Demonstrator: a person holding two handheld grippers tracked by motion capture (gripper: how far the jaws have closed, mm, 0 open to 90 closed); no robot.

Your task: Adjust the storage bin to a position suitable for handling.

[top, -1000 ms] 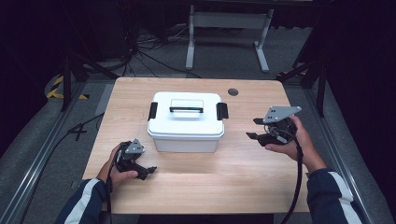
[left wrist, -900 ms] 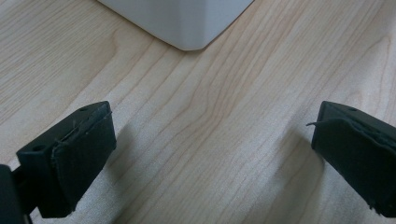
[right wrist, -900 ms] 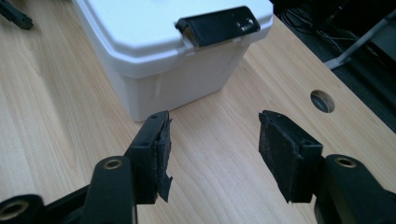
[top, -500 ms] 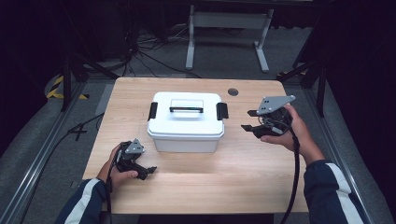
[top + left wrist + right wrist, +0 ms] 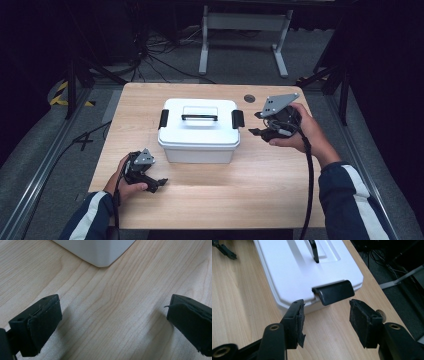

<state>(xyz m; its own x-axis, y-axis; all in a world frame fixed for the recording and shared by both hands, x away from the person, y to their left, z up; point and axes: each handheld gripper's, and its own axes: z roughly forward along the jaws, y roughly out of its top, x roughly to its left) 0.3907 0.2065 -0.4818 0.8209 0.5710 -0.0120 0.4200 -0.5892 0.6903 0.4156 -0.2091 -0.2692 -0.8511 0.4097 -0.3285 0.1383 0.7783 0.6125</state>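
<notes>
though apparently unlabelled, white box (image 5: 198, 131)

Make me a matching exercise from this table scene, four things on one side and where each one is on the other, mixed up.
Things:
1. white box
2. carry handle
3. left gripper
4. right gripper

Places:
A. beside the box's right latch, open
B. middle of the table
C. low on the table, near its front left corner, open
D. on top of the lid

Pairs: 1-B, 2-D, 3-C, 4-A
</notes>
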